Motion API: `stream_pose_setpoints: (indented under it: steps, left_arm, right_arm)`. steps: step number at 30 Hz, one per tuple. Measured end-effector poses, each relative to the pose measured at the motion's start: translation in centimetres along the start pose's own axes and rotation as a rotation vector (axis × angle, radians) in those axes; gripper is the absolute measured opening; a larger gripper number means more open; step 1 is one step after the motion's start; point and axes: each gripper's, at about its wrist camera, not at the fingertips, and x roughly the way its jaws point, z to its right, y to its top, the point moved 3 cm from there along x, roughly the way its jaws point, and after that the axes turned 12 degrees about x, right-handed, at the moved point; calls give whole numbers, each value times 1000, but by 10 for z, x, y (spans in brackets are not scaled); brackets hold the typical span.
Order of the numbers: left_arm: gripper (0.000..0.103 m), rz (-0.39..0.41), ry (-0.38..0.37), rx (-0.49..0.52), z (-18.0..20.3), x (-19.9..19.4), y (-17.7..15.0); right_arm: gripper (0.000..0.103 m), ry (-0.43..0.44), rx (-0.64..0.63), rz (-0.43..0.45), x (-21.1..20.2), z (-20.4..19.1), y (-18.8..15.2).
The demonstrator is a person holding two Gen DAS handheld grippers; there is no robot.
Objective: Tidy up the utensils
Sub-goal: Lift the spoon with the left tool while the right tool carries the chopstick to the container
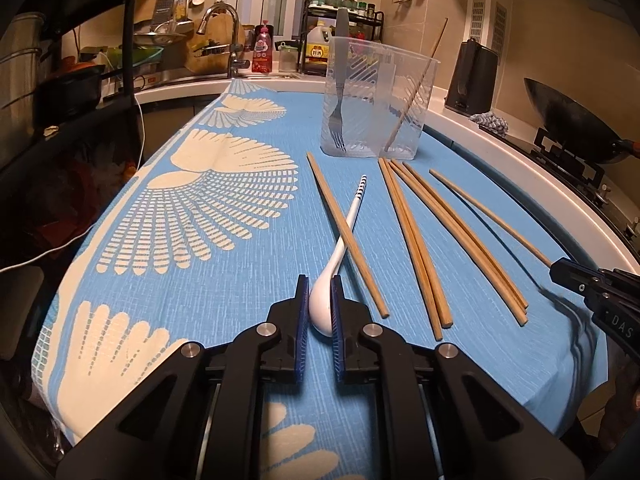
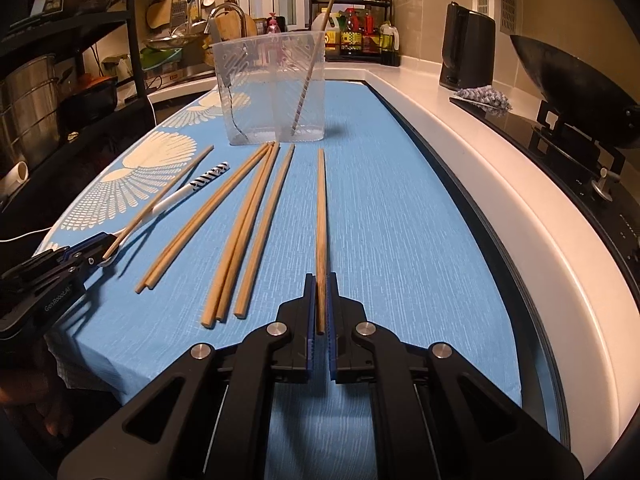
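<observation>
A: What has the left gripper (image 1: 320, 300) got?

B: Its jaws are clenched on the bowl of the white spoon (image 1: 326, 300), which lies on the blue patterned cloth (image 1: 240, 280) covering the surface. The spoon's handle runs away from the gripper, ending in a dark striped tip, and one chopstick (image 1: 344, 232) lies across that handle.

A: And the right gripper (image 2: 320, 304)?

B: Its jaws are clamped on the near end of a single wooden chopstick (image 2: 320, 216). The stick points straight ahead along the cloth, toward the container.

A: Where are the rest of the utensils?

B: A loose group of chopsticks (image 2: 244, 232) lies on the cloth between the two grippers, roughly parallel, their far ends converging near the base of the clear plastic container (image 1: 376, 100). That container stands upright at the far end of the cloth.

A: Anything in it?

B: A metal fork (image 1: 338, 120) stands tines-down on its left side, and one chopstick (image 1: 412, 96) leans inside on the right, its top sticking above the rim.

A: What surrounds the surface?

B: A white counter edge (image 2: 500, 184) on the right, with a dark wok (image 1: 568, 120) on the stove beyond it, and a sink tap (image 1: 228, 32) at the far left
</observation>
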Motion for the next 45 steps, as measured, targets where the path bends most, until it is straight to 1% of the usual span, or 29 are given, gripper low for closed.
stream_pose_setpoints:
  steps: [7,14,23,27,30,34,37,41,45]
  left_arm:
    - [11,43,13,28,-3,-22,10]
    - [11,115,53,59,-13,-47,32]
    - [12,219,87,93,-20,-68,75]
    - [12,256,91,101,-22,-69,97]
    - [12,281,93,102,-24,-68,115]
    - [12,295,94,95,-28,-67,137]
    - [12,282,96,108,-29,-62,155]
    - [12,237,82,114,-33,-55,177]
    - [12,171,62,118,-36,-46,192]
  right_arm:
    - [5,9,-7,52,-25,-4,9]
    - [5,20,-10,110,-49,-3,25]
    - [5,49,-26,215,-79,-8,70]
    - [5,61,-33,260,-86,-11,94]
    - [5,75,-30,273,-86,-11,110]
    - [5,84,-26,271,-81,-14,129]
    - [5,96,-29,266,-76,-20,141]
    - [5,105,-46,253,-70,-28,151]
    - [5,113,-66,242,-65,-35,160]
